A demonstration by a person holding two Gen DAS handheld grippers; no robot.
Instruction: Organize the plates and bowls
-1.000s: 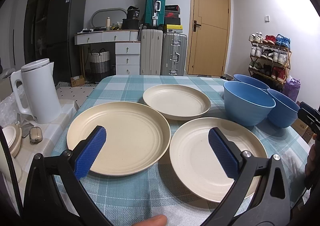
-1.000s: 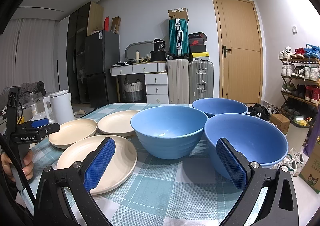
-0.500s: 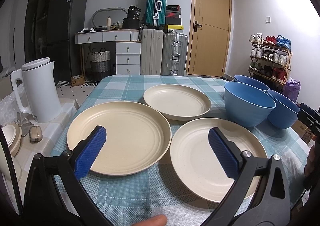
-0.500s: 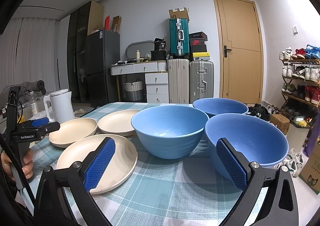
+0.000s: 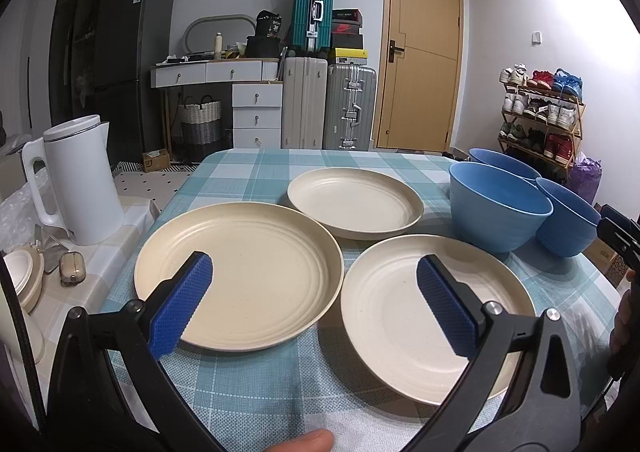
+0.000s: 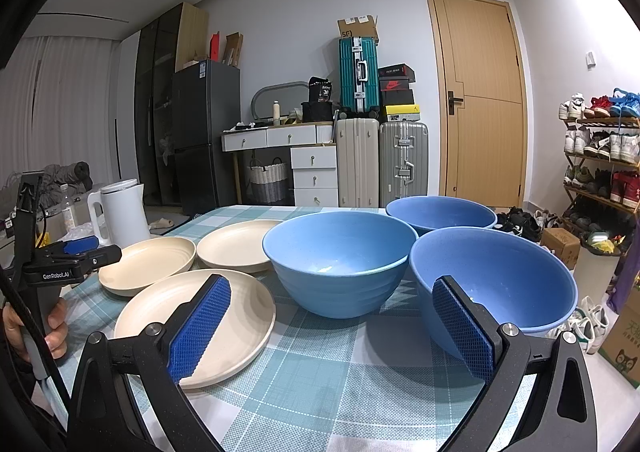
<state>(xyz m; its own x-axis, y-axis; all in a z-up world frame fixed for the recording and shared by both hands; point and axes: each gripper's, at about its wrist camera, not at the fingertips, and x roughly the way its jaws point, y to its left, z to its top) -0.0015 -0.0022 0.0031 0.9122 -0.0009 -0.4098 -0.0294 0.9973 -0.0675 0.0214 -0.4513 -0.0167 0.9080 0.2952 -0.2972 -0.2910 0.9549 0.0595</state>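
Hovering over plates (image 5: 240, 276) – both grippers (image 5: 312, 304) empty, apart.

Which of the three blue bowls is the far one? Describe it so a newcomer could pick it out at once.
Start at the table with the teal checked cloth, then go to the cluster of three blue bowls beside the cream plates. The far bowl sits nearest the wooden door, behind the other two. Unlike the middle bowl and near bowl, its lower wall is hidden by them.
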